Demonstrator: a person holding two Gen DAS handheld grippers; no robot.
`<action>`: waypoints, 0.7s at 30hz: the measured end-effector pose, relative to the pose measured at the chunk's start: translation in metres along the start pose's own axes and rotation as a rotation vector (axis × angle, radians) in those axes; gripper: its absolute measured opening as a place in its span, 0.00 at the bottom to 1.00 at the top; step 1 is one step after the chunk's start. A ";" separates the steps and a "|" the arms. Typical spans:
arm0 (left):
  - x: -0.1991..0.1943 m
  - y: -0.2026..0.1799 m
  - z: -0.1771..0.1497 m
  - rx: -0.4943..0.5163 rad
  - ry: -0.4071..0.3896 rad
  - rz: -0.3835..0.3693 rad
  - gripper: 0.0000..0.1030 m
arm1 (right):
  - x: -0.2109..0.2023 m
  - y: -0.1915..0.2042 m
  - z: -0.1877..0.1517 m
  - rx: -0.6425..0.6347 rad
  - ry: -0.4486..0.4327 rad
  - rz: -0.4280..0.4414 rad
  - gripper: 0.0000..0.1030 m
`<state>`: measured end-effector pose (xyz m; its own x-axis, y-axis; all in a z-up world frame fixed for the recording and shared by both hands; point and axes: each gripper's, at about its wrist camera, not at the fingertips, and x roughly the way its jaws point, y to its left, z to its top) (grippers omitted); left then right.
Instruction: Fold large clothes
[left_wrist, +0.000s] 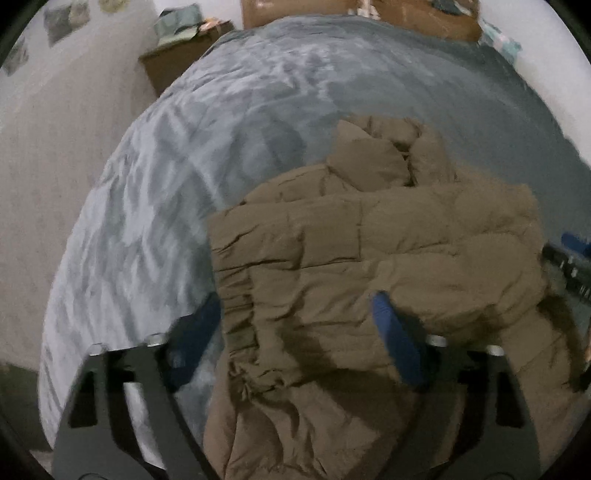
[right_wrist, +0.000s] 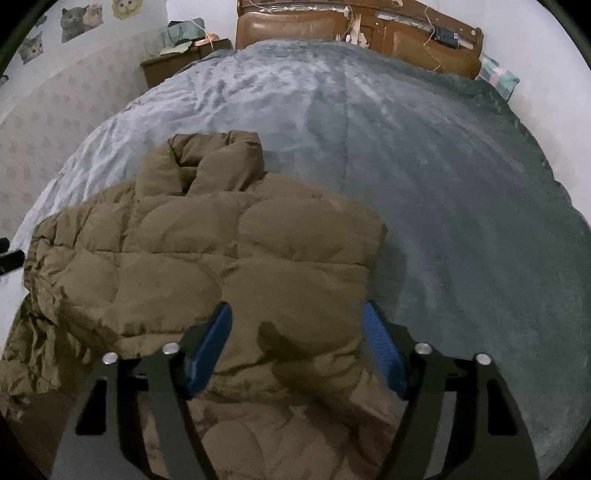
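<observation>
Olive-brown puffer jacket (right_wrist: 207, 251) lies bunched on the grey bed (right_wrist: 461, 192), hood end away — left hand-held gripper (left_wrist: 295, 325) spread wide over its left edge, right hand-held gripper (right_wrist: 297, 332) likewise released, straddling its right edge — both equally near, neither pinching fabric.

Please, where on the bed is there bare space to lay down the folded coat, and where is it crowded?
The grey plush blanket lies bare to the right of the brown quilted puffer coat, up to the brown wooden headboard. A second bare strip runs left of the coat, toward the wooden nightstand. The near edge is crowded: the open left gripper and open right gripper straddle the coat.
</observation>
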<state>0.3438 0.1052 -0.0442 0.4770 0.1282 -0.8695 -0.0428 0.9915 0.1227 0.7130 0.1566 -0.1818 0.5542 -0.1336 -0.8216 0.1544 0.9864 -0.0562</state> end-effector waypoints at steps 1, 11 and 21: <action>0.007 -0.005 -0.002 0.020 0.023 0.014 0.41 | 0.005 0.000 0.000 0.005 0.015 0.014 0.44; 0.065 0.012 -0.004 -0.039 0.188 -0.024 0.19 | 0.040 0.001 -0.004 0.034 0.114 0.045 0.38; 0.113 0.001 0.019 0.004 0.288 0.010 0.20 | 0.088 0.012 0.007 0.048 0.256 0.018 0.38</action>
<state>0.4145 0.1202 -0.1332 0.2079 0.1394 -0.9682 -0.0430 0.9901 0.1333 0.7689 0.1560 -0.2506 0.3334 -0.0818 -0.9392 0.1884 0.9819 -0.0187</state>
